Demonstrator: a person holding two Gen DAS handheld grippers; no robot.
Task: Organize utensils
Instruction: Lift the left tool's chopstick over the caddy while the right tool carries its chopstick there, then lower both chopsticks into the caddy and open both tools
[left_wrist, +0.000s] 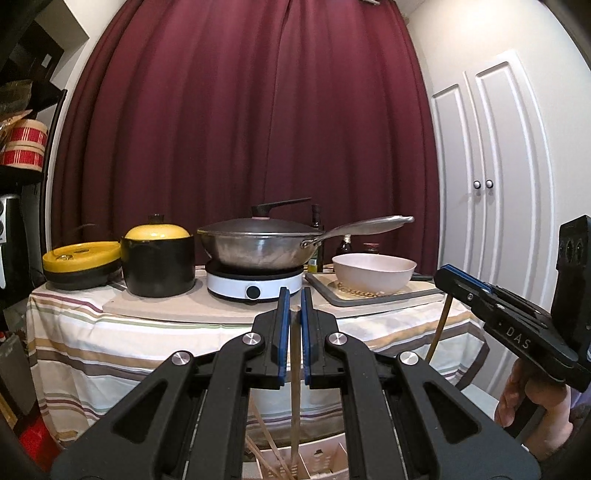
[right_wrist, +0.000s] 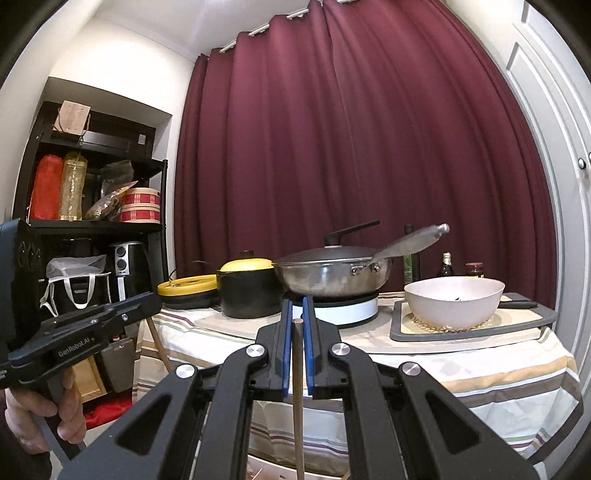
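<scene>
My left gripper (left_wrist: 295, 295) is shut on a thin wooden chopstick (left_wrist: 295, 369), which hangs straight down between the blue pads. Its lower end reaches a white compartmented holder (left_wrist: 325, 458) at the bottom edge, where several other sticks (left_wrist: 264, 439) lean. My right gripper (right_wrist: 297, 304) is shut on a second wooden chopstick (right_wrist: 298, 387), also held upright. The left wrist view shows the right gripper (left_wrist: 447, 273) at the right, with its stick (left_wrist: 439, 328) hanging below. The left gripper (right_wrist: 151, 297) appears at the left of the right wrist view, its stick (right_wrist: 158, 343) slanting down. A hand holds each gripper.
Ahead stands a table with a striped cloth (left_wrist: 110, 332). On it are a lidded wok (left_wrist: 258, 243) on a white hob, a black pot with a yellow lid (left_wrist: 159, 258) and a pale bowl (left_wrist: 373, 271) on a grey tray. A dark shelf (right_wrist: 92, 221) stands left, white cupboard doors (left_wrist: 491, 184) right.
</scene>
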